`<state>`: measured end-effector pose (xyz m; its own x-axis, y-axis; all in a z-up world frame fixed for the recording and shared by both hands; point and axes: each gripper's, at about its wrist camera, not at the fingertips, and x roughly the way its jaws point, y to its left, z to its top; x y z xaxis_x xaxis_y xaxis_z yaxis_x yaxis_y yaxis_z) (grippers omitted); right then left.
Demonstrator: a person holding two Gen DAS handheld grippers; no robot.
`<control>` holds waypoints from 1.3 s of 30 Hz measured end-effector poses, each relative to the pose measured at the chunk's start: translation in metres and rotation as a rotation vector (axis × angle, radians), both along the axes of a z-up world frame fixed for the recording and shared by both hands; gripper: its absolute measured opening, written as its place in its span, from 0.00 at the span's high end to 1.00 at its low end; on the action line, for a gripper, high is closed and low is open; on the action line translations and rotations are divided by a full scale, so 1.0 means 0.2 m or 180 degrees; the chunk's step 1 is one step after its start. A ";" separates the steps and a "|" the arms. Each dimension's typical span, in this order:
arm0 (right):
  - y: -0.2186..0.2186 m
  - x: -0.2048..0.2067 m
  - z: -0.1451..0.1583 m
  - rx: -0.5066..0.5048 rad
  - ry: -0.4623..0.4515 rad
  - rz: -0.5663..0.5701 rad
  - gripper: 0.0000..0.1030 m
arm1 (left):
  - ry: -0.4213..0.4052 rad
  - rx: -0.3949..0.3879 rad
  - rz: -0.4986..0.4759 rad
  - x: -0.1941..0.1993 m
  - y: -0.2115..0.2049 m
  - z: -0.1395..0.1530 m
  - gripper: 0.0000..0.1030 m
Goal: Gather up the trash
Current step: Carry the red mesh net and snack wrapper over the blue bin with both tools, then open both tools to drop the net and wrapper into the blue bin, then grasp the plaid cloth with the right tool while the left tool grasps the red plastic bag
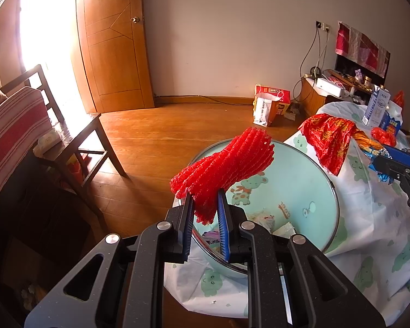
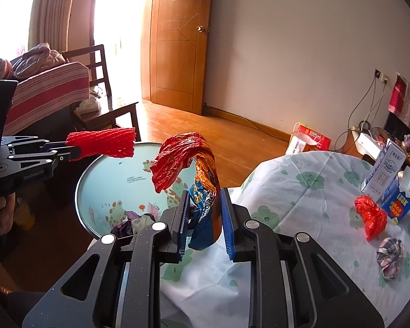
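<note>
Left gripper (image 1: 206, 205) pinches red foam netting (image 1: 224, 169); right gripper (image 2: 205, 205) clamps crumpled, glossy red-orange-blue wrappers (image 2: 188, 164).

Red foam net (image 1: 224, 172); red-orange-blue wrapper (image 2: 194, 175); pale-green cartoon-animal bin (image 1: 300, 191); white-green tablecloth (image 2: 300, 205).

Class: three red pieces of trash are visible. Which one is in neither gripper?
The crumpled red plastic bag lying on the table beside the cartons; the others are gripped.

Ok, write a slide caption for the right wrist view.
Right gripper clamps a crumpled snack wrapper above the trash bin; left gripper holds red foam netting.
</note>
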<state>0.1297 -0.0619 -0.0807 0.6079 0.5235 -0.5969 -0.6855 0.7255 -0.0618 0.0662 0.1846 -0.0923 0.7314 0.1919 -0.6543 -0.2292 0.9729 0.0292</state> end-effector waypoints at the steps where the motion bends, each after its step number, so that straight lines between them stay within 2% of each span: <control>1: 0.00 0.00 0.00 -0.0003 -0.0003 0.0004 0.78 | 0.0001 -0.0005 0.0007 0.00 0.00 0.00 0.84; 10: 0.03 -0.01 -0.01 -0.0034 -0.0008 0.0054 0.78 | 0.0011 -0.0020 0.0011 0.00 0.00 0.00 0.84; 14: 0.06 -0.01 -0.01 -0.0045 -0.0009 0.0115 0.76 | -0.0001 -0.0030 -0.0022 0.01 -0.01 -0.01 0.79; 17: 0.07 -0.01 -0.02 -0.0025 -0.0001 0.0122 0.71 | -0.0029 -0.0051 -0.0089 0.00 -0.03 -0.01 0.66; 18: 0.07 -0.01 -0.02 -0.0015 0.0003 0.0120 0.66 | -0.0029 -0.0051 -0.0098 0.00 -0.04 -0.01 0.64; 19: 0.07 -0.01 -0.02 -0.0013 0.0000 0.0119 0.62 | -0.0030 -0.0056 -0.0097 0.00 -0.04 -0.01 0.56; 20: 0.07 -0.01 -0.02 -0.0011 -0.0003 0.0117 0.54 | -0.0034 -0.0057 -0.0083 0.00 -0.04 -0.02 0.51; 21: 0.06 -0.02 -0.03 -0.0013 -0.0008 0.0109 0.50 | -0.0029 -0.0063 -0.0082 0.00 -0.04 -0.02 0.51; 26: -0.02 -0.02 -0.03 -0.0017 0.0010 -0.0014 0.49 | 0.0026 -0.0088 -0.0079 0.02 -0.08 -0.06 0.38; 33: -0.44 0.07 -0.03 -0.0105 0.0000 -0.0683 0.46 | 0.0166 -0.0109 -0.0198 0.07 -0.19 -0.14 0.32; 36: -0.76 0.19 -0.02 -0.0137 0.0021 -0.1282 0.46 | 0.0179 -0.0079 -0.0286 0.11 -0.27 -0.14 0.32; 39: -0.97 0.27 -0.03 -0.0175 0.0054 -0.1648 0.46 | 0.0141 -0.0067 -0.0368 0.17 -0.35 -0.13 0.30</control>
